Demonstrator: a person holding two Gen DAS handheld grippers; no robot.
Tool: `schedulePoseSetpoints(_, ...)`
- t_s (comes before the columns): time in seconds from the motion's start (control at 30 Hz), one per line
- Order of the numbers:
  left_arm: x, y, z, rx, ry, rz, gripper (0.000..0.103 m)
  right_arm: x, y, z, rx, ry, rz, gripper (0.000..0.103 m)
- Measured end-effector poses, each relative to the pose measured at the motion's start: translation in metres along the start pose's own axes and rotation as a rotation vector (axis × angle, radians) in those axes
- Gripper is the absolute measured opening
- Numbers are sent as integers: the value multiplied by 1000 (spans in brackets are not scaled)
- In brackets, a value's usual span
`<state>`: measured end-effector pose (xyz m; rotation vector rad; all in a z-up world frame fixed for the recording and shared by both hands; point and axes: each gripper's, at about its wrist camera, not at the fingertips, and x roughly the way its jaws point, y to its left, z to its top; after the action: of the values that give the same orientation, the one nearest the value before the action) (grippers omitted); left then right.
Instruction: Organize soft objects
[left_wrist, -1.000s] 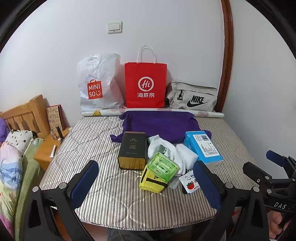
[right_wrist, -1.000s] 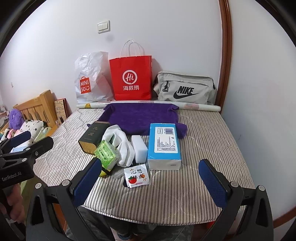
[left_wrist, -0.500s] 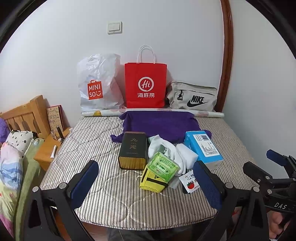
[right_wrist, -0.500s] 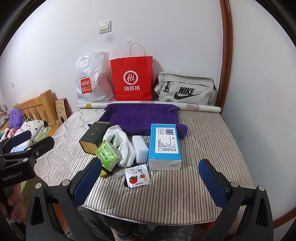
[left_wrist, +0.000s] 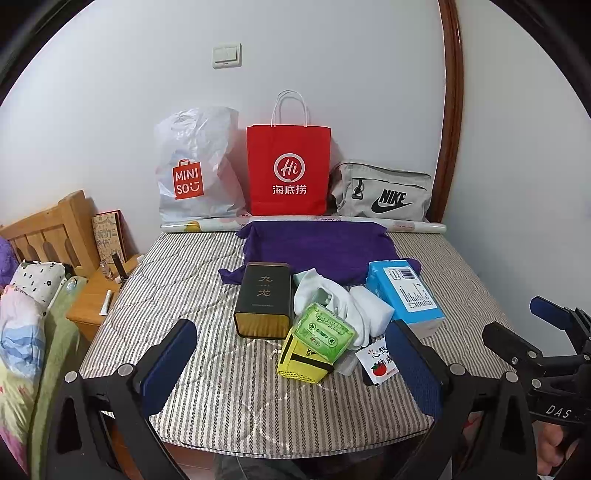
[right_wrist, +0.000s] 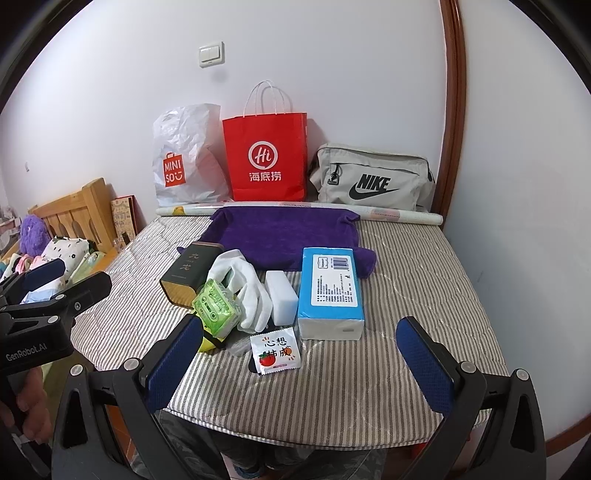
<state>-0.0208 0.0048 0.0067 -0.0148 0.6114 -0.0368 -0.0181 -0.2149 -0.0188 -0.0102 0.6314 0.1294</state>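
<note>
A purple towel (left_wrist: 317, 251) (right_wrist: 288, 232) lies spread at the back of the striped mattress (left_wrist: 177, 288) (right_wrist: 406, 295). In front of it sit a dark tea tin (left_wrist: 263, 299) (right_wrist: 188, 273), white gloves (left_wrist: 332, 295) (right_wrist: 247, 284), a green tissue pack (left_wrist: 325, 332) (right_wrist: 216, 304), a yellow pouch (left_wrist: 301, 363), a white sponge block (right_wrist: 281, 297), a blue tissue pack (left_wrist: 404, 291) (right_wrist: 330, 291) and a small tomato sachet (left_wrist: 376, 362) (right_wrist: 275, 350). My left gripper (left_wrist: 291, 369) and right gripper (right_wrist: 299, 362) hover open over the near edge, holding nothing.
Against the wall stand a white Miniso bag (left_wrist: 192, 170), a red paper bag (left_wrist: 289, 170) and a grey Nike bag (left_wrist: 384, 195), with a rolled sheet (left_wrist: 413, 225) before them. A wooden headboard (left_wrist: 48, 229), nightstand (left_wrist: 96, 302) and bedding (left_wrist: 22, 332) lie left.
The right wrist view has shifted slightly, with objects sitting a little further right in it. The left gripper and all objects stay still.
</note>
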Motion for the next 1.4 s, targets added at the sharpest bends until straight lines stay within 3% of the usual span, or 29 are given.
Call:
schedulePoseSetpoints(1.0,3,-7,4,29,-3,8,102,3,-6,1,0,-6,-14,103)
schedulePoseSetpoints(1.1,10,-4,8,32,-7,18,102,13,-10,0,3,24,-2,103)
schedulePoseSetpoints(1.4,66,7,-9,26,111,-25,101,49,-21,-14,21,73,24,103)
